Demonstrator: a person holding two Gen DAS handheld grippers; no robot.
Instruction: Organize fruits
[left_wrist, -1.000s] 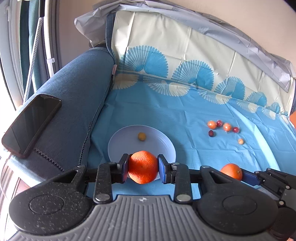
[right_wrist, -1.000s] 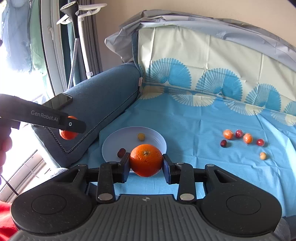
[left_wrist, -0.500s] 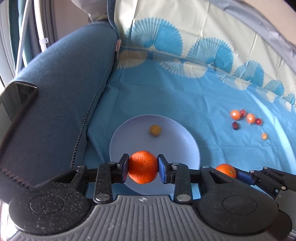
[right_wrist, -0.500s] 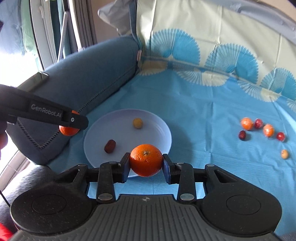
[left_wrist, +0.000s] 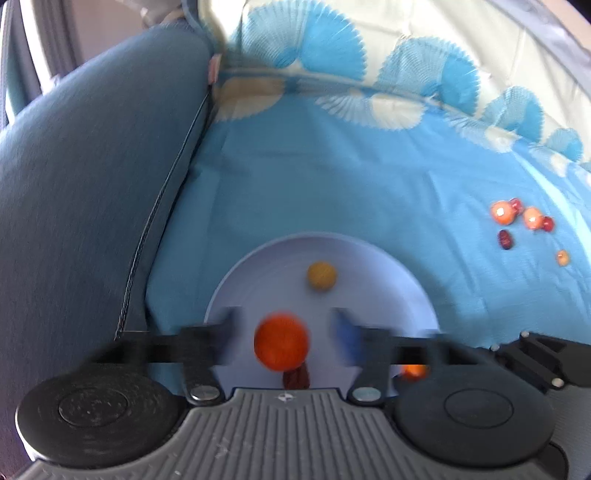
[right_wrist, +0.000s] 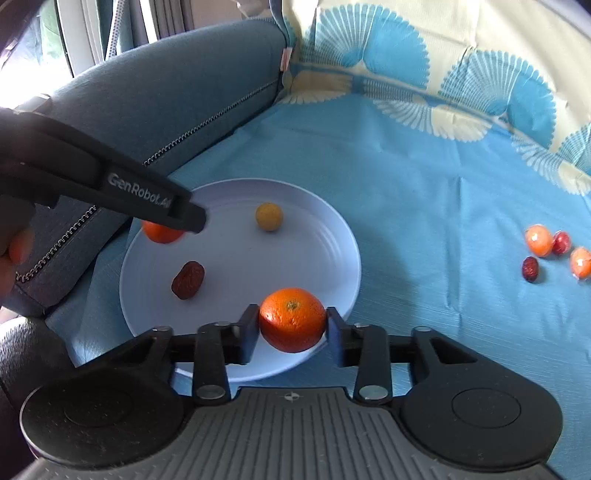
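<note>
A pale plate (right_wrist: 295, 243) lies on the blue cloth with a small yellow fruit (right_wrist: 269, 216) and a dark red date (right_wrist: 187, 280) on it. My left gripper (left_wrist: 287, 334) hangs over the plate's near left part. Its jaws are opening wide, and its orange (left_wrist: 280, 341) sits loose between them, touched by neither pad. My right gripper (right_wrist: 292, 328) is over the plate's near rim. Its jaws are opening, though both pads still touch the sides of its orange (right_wrist: 291, 319).
Several small red and orange fruits (right_wrist: 539, 240) lie on the cloth to the right of the plate. A dark blue sofa armrest (right_wrist: 166, 103) rises close on the left. The patterned cloth runs up the backrest behind. A person's hand (right_wrist: 14, 258) holds the left gripper.
Both grippers have come down and forward over the plate. The left jaws have sprung apart and let go of their orange. The right pads still flank theirs.
</note>
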